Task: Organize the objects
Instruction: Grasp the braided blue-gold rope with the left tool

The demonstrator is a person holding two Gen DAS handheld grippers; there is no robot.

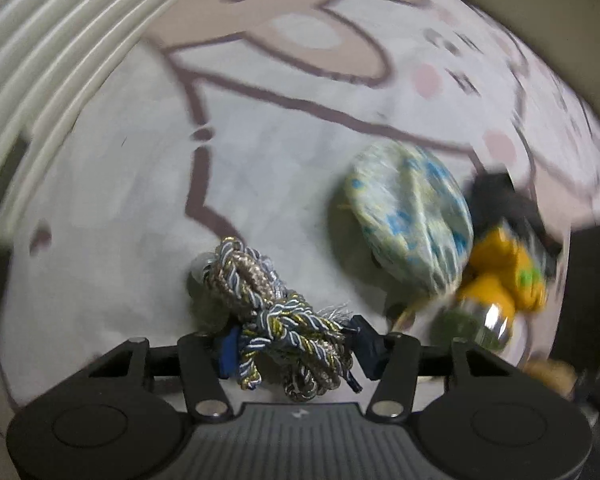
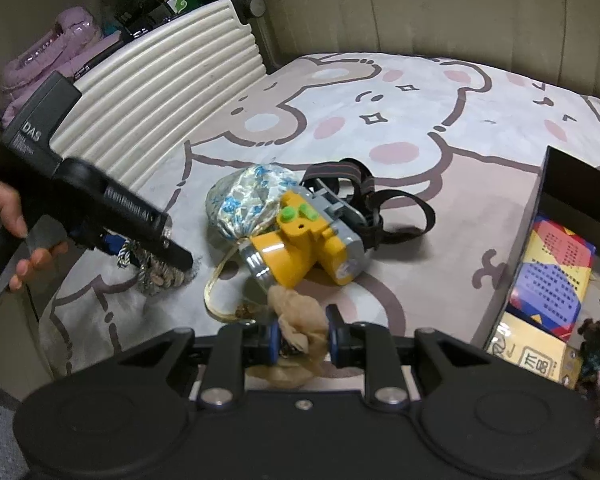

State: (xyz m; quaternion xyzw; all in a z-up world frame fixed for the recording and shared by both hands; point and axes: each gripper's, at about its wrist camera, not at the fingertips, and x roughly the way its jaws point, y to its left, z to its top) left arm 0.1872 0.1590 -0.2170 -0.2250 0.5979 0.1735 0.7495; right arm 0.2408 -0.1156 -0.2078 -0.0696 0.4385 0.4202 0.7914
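**Stock on the bear-print bed — both grippers loaded**

Left gripper (image 1: 290,350): jaws clamped on a bundle of twisted cord in blue, gold and beige (image 1: 276,312). In the right wrist view the same gripper (image 2: 168,252) sits low over the bundle (image 2: 156,272) near the bed's left edge, beside the white ribbed headboard panel (image 2: 160,92); whether the bundle is clear of the cover cannot be told.

Right gripper (image 2: 300,338): blue pads (image 2: 274,340) closed on a crumpled tan cloth pouch (image 2: 300,320), held near the bed's near edge.

Loose on the pale sheet with brown bear outlines (image 2: 380,92), toward its middle:
- a tied plastic bag printed in blue and yellow-green (image 2: 248,200), touching the lamp;
- a yellow and grey headlamp with green buttons and a black elastic strap (image 2: 308,240).

At the bed's right edge: a dark open box (image 2: 556,208) already holding coloured patterned cartons (image 2: 556,268) and a brown carton.

Step in hand, as judged: pick-up of two small items, one per gripper, for stowing — the box looks the likely destination. The next move calls for a lift clear of the sheet and a carry rightward, the right gripper being nearer the box. The pouch is soft and the cord loose-ended, so either may trail or slip; the bag and headlamp remain to be collected.
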